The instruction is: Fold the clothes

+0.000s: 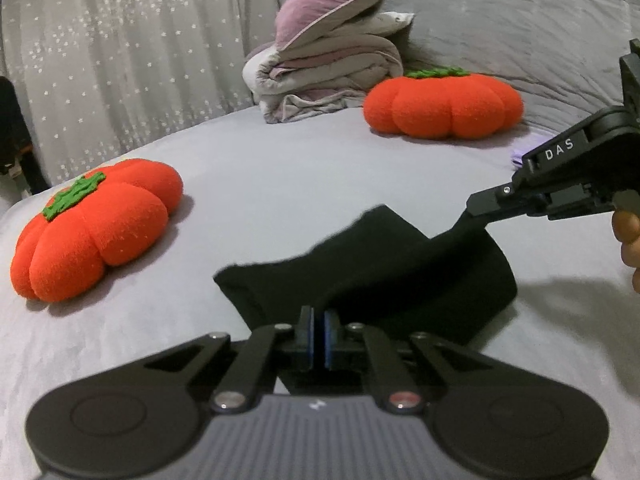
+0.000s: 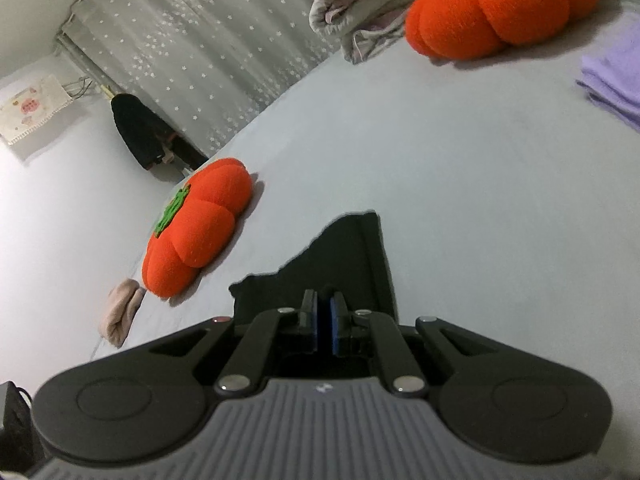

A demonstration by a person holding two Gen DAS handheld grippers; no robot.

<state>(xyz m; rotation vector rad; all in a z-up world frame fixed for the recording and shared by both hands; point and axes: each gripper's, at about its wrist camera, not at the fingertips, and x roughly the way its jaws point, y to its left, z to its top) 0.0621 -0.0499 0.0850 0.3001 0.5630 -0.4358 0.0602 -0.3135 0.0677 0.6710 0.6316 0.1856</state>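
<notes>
While white letters reading "DAS" show on its black body, the right gripper (image 1: 478, 204) slants down from the right, a person's fingers (image 1: 626, 228) behind it, pinched on a corner of the black knitted garment (image 1: 400, 276). That garment lies on the pale grey bedsheet (image 1: 280, 184), its near edge clamped in the left gripper (image 1: 319, 314).

Open bed sheet (image 1: 280, 184) mid-bed, passable; orange pumpkin cushion (image 1: 96, 228) blocking left edge; second pumpkin cushion (image 1: 442, 104) and folded bedding pile (image 1: 328, 76) crowding far end.
</notes>
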